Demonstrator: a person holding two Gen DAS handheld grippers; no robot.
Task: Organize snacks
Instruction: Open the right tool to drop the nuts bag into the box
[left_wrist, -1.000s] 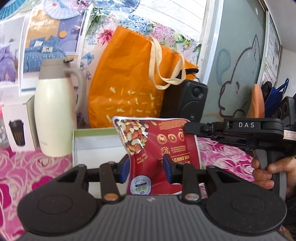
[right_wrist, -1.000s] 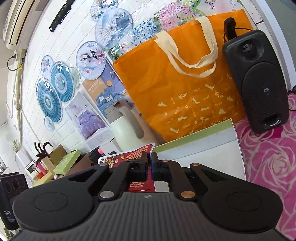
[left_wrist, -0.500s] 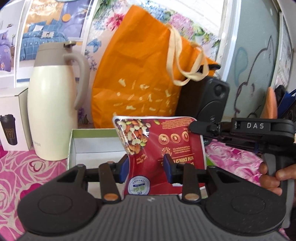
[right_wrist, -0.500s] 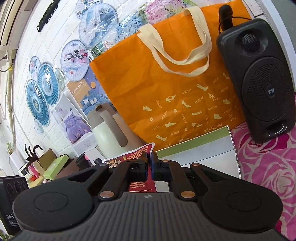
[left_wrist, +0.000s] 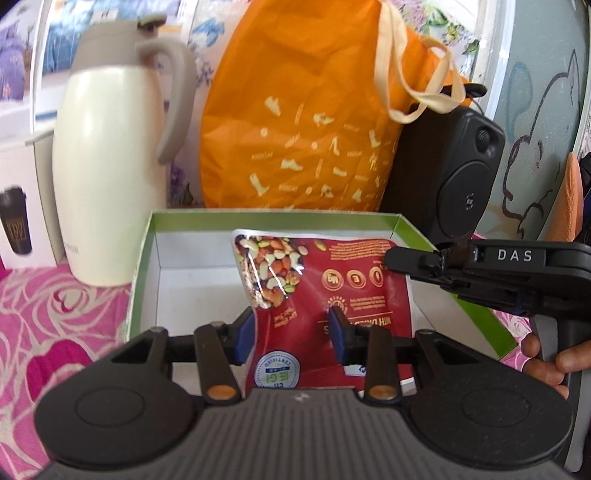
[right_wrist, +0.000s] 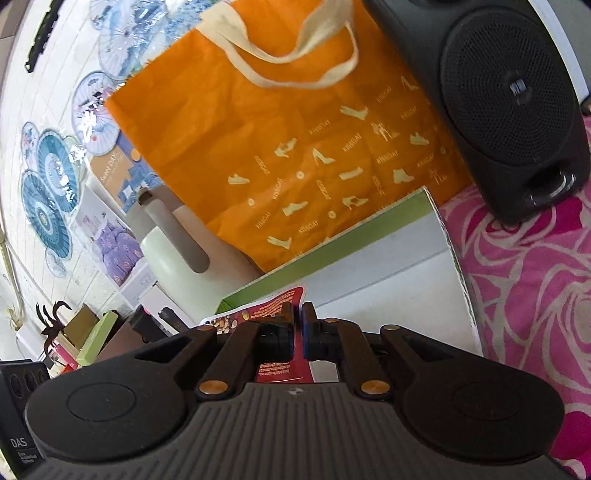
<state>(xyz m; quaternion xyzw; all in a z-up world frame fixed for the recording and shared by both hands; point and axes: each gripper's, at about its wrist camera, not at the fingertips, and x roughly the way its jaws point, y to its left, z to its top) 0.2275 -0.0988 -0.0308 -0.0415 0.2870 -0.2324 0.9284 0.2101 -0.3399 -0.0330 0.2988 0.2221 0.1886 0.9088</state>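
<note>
**Nut packet held over the open box**

The right gripper (right_wrist: 298, 334) is clamped on the right edge of the red mixed-nut packet (left_wrist: 325, 291), its blue pads pressed against the foil. The packet hangs upside down over the white interior of the green-rimmed box (left_wrist: 147, 258); whether it touches the floor of the box cannot be told. The left gripper (left_wrist: 291, 334) has its jaws spread apart on either side of the packet's near end, gripping nothing. Beyond the box stand a cream thermos jug (left_wrist: 107, 177) at the far left, an orange tote bag (left_wrist: 306, 122) in the middle and a black speaker (left_wrist: 454, 177) at the far right, all on a pink rose-patterned cloth (left_wrist: 55, 317).
</note>
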